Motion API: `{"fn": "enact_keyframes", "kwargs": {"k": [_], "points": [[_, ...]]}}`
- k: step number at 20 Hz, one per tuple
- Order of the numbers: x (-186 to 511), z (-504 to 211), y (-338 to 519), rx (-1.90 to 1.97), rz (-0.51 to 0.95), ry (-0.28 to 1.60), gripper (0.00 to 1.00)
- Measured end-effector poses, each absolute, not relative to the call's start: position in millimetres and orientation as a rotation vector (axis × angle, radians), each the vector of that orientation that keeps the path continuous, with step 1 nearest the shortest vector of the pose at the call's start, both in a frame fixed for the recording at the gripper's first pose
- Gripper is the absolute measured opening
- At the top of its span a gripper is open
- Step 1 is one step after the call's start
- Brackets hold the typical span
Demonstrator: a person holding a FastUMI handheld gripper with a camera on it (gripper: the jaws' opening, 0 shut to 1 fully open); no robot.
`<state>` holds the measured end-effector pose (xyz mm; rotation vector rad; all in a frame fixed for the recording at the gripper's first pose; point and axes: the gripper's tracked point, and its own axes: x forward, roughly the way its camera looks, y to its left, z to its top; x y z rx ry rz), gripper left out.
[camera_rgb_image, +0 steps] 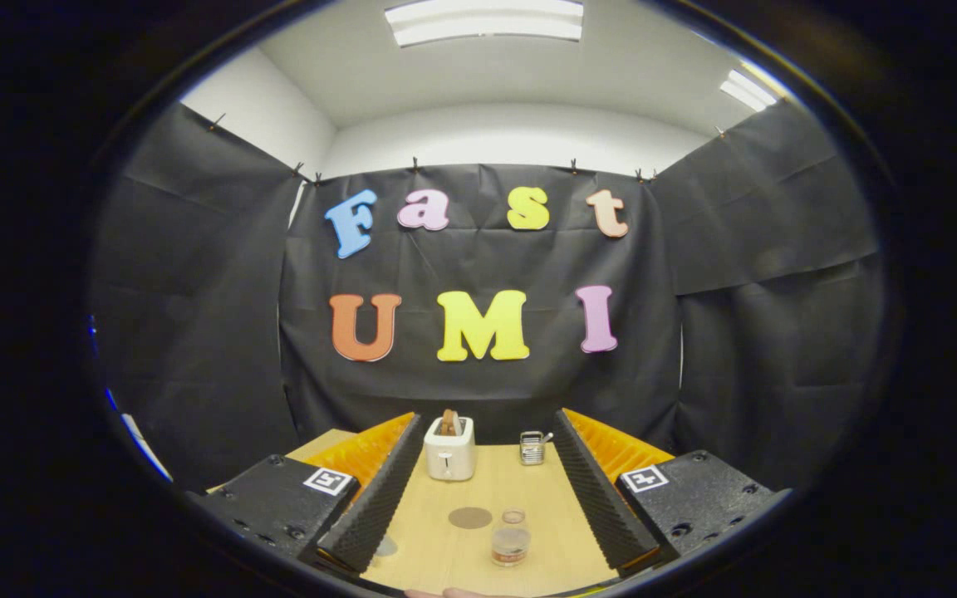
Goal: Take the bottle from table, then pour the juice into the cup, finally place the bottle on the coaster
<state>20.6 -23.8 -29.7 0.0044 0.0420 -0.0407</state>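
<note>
- Sitting on the table (545, 507) between the spread fingers was a small clear container (511, 546), short and round, with a pale top and a reddish band near its base; too small to tell whether it was the bottle or the cup.
- Just beyond it lay a smaller clear round item (513, 516), flat-looking, with a faint pinkish rim; could not tell what it was.
- Beside that smaller item, slightly toward the left finger, lay the coaster (470, 517), a flat brownish disc, bare on top, apart from both clear items.
- Gripper (483, 432) was open, fingers wide apart, nothing between the pads, touching nothing.
- Both fingers (379, 498) ran forward over the light wood table, ridged inner faces turned toward each other, with a square marker tag on each finger's base block.
- Farther back near the fingertips stood a white toaster (449, 448) with brown slices sticking up from the slot.
- Well to the right of the toaster, by the right fingertip, stood a small metal rack-like holder (532, 448) with something poking out of it.
- Black cloth wall (478, 382) stood behind the table; ceiling light panel (485, 21) was lit overhead.
- A sliver of a fingertip (453, 593) showed at the near table edge.
</note>
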Motion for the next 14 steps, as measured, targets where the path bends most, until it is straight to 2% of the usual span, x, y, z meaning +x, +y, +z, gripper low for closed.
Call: {"fn": "enact_keyframes", "kwargs": {"k": [14], "points": [[37.6, -123.2, -35.7, 0.016, -0.066, 0.144, 1.0]]}}
